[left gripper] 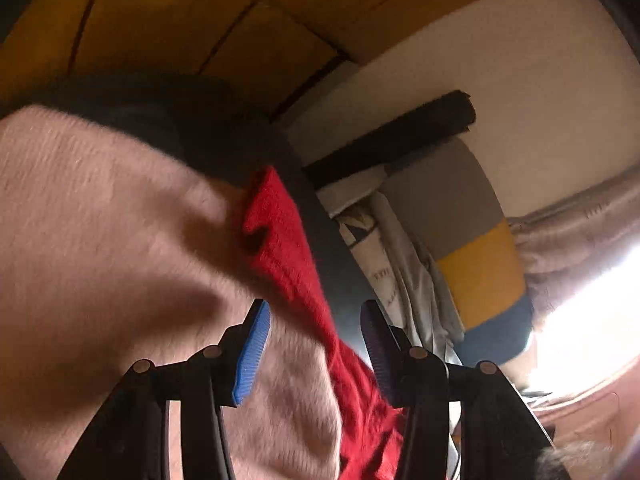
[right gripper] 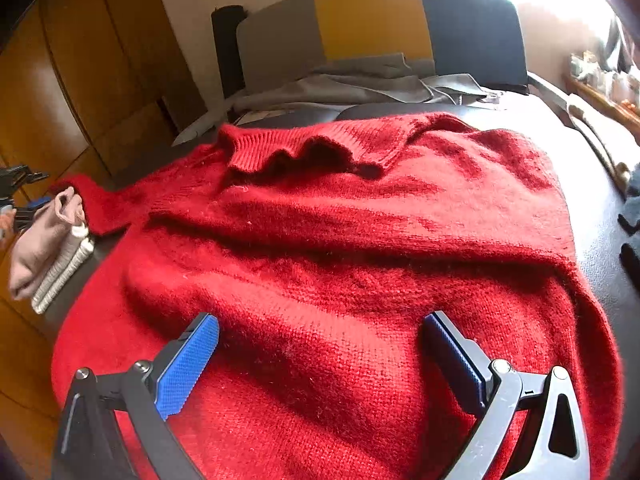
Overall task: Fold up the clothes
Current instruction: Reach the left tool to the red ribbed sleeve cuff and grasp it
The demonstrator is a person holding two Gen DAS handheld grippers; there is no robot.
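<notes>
A red knit sweater [right gripper: 340, 248] lies spread on a dark surface [right gripper: 600, 224], collar at the far side. My right gripper [right gripper: 320, 320] is open just above its lower body, jaws wide apart, holding nothing. A pink fuzzy garment [right gripper: 44, 240] hangs at the surface's left edge. In the left wrist view that pink garment [left gripper: 112, 240] fills the left side, beside a strip of the red sweater [left gripper: 288, 248]. My left gripper [left gripper: 316, 308] is open over the pink and red fabric, gripping nothing.
A grey, yellow and dark blue cushion [right gripper: 372, 20] stands behind the sweater with grey cloth [right gripper: 340, 84] in front of it. Wooden cabinets [right gripper: 80, 80] are on the left. A black roll [right gripper: 228, 48] leans on the wall. Bright window at right.
</notes>
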